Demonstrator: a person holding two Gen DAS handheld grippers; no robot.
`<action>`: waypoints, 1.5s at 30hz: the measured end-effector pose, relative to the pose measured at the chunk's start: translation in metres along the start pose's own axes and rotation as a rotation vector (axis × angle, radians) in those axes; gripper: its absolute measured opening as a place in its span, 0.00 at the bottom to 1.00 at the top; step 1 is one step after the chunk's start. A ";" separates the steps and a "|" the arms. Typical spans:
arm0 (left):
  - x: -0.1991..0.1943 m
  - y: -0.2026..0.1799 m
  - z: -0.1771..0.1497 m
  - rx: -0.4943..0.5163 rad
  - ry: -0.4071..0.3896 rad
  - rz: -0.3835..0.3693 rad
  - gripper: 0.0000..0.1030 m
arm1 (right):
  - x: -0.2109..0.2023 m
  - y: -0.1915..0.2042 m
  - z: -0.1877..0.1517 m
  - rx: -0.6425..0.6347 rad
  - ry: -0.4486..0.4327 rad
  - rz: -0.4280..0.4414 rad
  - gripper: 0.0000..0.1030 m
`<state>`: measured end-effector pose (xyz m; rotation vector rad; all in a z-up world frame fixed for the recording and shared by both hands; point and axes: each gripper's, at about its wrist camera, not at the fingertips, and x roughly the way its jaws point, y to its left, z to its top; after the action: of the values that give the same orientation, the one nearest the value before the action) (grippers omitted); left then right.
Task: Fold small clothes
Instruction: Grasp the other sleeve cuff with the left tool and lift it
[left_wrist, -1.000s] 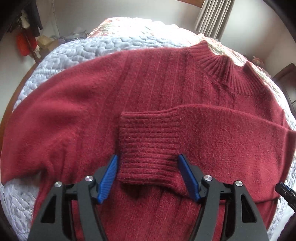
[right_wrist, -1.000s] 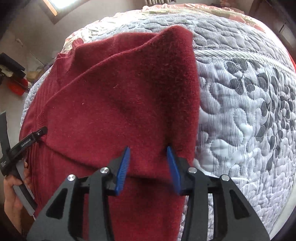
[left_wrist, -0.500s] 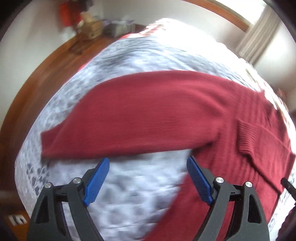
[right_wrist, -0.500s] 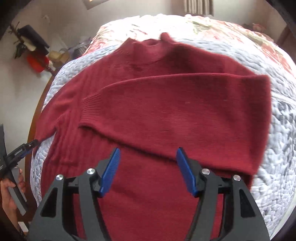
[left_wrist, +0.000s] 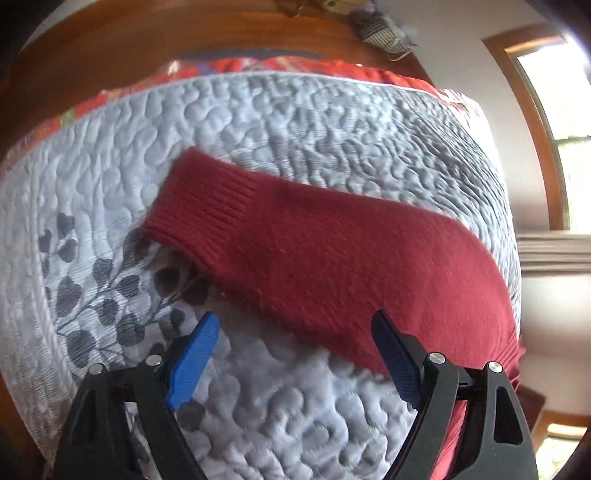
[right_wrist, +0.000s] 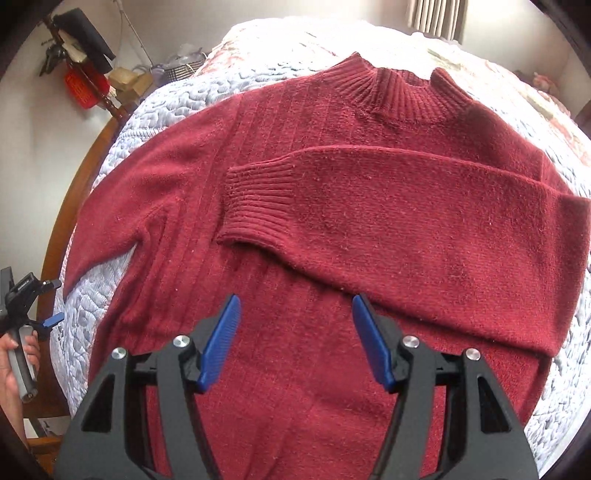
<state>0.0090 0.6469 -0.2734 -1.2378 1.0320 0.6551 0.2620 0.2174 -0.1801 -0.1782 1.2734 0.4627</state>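
A dark red knitted sweater (right_wrist: 295, 155) lies flat on the quilt, collar at the far side. Its right sleeve (right_wrist: 424, 214) is folded across the chest, ribbed cuff pointing left. The left sleeve (left_wrist: 314, 251) stretches out over the quilt, its ribbed cuff (left_wrist: 207, 206) at the far left end. My left gripper (left_wrist: 291, 332) hovers open just short of that sleeve, nothing between its blue pads. My right gripper (right_wrist: 295, 314) stands open above the sweater's lower body, empty. In the right wrist view the left gripper (right_wrist: 26, 310) shows at the left edge, held by a hand.
The grey-white quilt (left_wrist: 258, 406) with a leaf print covers a bed with a brown wooden frame (right_wrist: 70, 199). A red basket (right_wrist: 83, 88), boxes and bags sit on the floor beyond the bed's far left corner. A window (left_wrist: 554, 110) is at the right.
My left gripper has swung away from the folded cuff to the outstretched left sleeve. My right gripper has let go of the folded sleeve's edge, opened and pulled back over the sweater's body.
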 end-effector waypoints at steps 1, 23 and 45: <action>0.004 0.005 0.003 -0.021 0.007 -0.011 0.82 | 0.000 0.001 0.000 -0.002 0.001 -0.009 0.61; 0.025 0.071 0.051 -0.237 -0.084 -0.120 0.09 | 0.014 0.013 0.003 0.006 0.019 -0.078 0.61; -0.052 -0.200 -0.061 0.549 -0.354 -0.275 0.08 | -0.013 -0.091 -0.043 0.170 0.006 -0.135 0.62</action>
<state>0.1431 0.5464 -0.1386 -0.7274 0.6645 0.3250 0.2608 0.1170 -0.1918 -0.1211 1.2915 0.2372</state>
